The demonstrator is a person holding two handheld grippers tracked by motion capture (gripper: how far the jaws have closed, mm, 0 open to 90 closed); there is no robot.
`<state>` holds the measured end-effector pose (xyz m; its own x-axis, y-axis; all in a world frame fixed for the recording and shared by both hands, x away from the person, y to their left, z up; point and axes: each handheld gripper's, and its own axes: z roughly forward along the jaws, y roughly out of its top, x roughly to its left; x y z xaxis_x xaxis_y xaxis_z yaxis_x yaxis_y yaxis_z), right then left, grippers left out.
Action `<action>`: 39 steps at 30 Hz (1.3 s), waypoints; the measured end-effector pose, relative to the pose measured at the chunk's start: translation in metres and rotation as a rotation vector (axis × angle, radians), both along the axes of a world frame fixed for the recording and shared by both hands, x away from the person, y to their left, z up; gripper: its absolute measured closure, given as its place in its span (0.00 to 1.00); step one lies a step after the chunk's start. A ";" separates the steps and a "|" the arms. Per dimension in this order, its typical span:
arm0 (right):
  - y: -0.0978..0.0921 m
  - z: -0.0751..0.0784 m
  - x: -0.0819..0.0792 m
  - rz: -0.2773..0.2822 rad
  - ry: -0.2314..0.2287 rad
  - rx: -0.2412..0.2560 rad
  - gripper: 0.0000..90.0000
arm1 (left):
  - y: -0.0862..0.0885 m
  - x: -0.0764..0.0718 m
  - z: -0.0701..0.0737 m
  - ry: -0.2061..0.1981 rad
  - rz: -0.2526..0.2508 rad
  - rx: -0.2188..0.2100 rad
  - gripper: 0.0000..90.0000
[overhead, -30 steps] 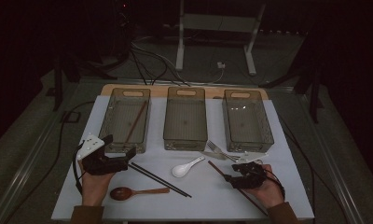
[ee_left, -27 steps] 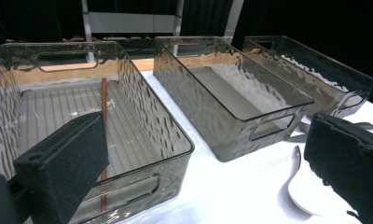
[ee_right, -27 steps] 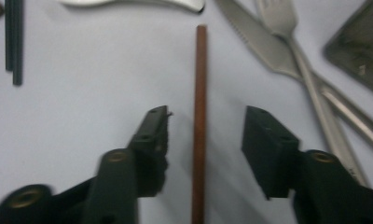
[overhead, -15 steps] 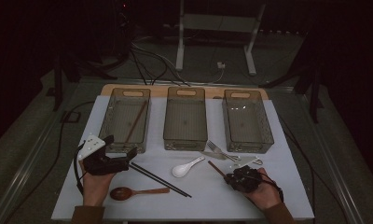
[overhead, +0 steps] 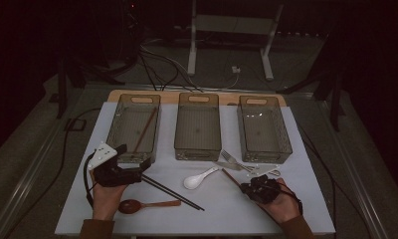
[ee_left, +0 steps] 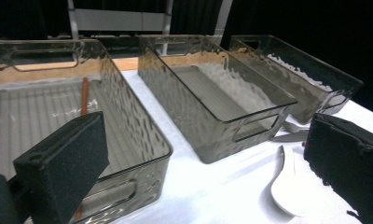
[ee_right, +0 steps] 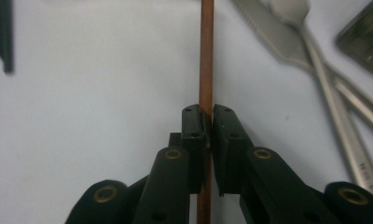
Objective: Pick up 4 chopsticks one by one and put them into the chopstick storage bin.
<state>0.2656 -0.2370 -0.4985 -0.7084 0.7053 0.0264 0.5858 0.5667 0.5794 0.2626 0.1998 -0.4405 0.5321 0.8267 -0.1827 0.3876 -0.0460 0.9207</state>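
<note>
My right tool is clamped on a brown wooden chopstick that lies flat on the white bench, the stick running straight ahead between the closed jaws. The bite is thin and close to one end, so I judge a lift could let the long free end droop, swivel or slip out. Just right of the tool lie a steel fork and knife; a swinging tip could knock them. My left tool hangs with jaws wide apart and empty before the left bin, where a matching chopstick already rests.
</note>
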 end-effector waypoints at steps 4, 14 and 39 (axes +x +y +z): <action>-0.001 0.011 0.002 -0.016 -0.039 0.067 0.94 | -0.007 0.002 0.002 0.001 -0.019 -0.012 0.01; 0.013 0.037 0.006 -0.032 -0.157 0.179 0.94 | -0.031 0.008 0.007 0.005 -0.078 -0.031 0.01; 0.067 0.067 0.003 0.034 -0.295 0.379 0.94 | -0.124 0.033 0.014 0.101 -0.383 -0.214 0.67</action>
